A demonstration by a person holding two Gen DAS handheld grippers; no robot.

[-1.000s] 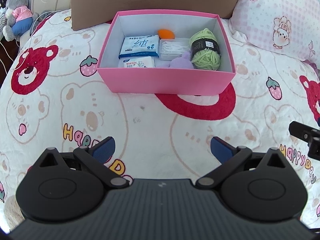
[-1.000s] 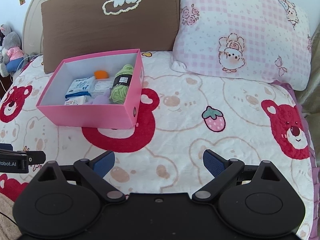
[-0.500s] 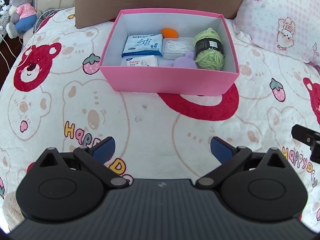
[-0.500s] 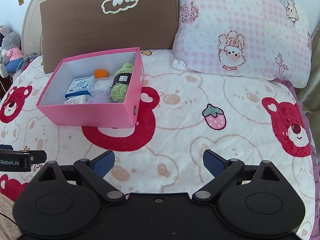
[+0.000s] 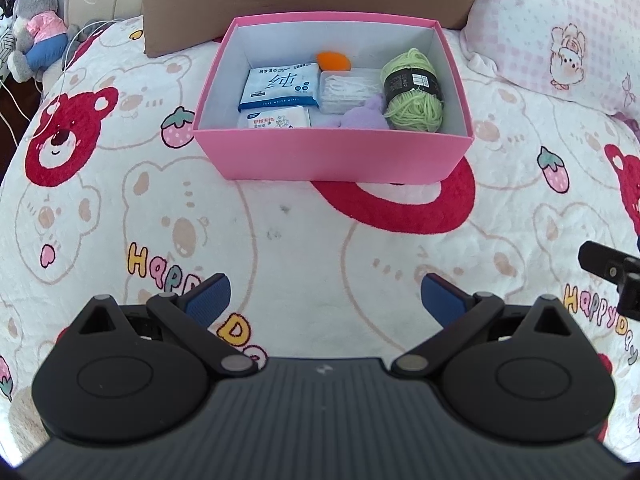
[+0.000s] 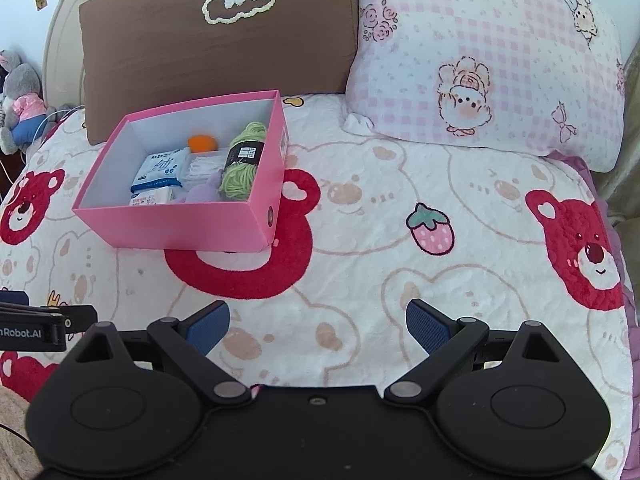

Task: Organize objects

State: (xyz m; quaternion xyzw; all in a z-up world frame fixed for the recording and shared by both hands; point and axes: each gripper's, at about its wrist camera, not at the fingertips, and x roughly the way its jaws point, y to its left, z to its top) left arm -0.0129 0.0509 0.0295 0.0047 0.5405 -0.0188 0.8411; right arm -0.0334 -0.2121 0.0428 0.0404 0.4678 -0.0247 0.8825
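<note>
Upper centre, the pink box (image 5: 332, 156) on the bed (image 5: 120, 208) already holds yarn (image 5: 414, 90), tissue packs (image 5: 280, 86) and more; both the left gripper (image 5: 324, 294) and the right gripper (image 6: 318, 320) hover open-fingered and empty, so sorting looks finished.

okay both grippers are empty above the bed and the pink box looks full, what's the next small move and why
Probably hold off grasping: the left gripper and right gripper are open and empty, the green yarn skein and packets sit inside the pink cardboard box, and nothing loose shows on the bear-print blanket.

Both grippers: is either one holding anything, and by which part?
Nothing is held. The left gripper and right gripper have open, empty jaws above the blanket.
</note>
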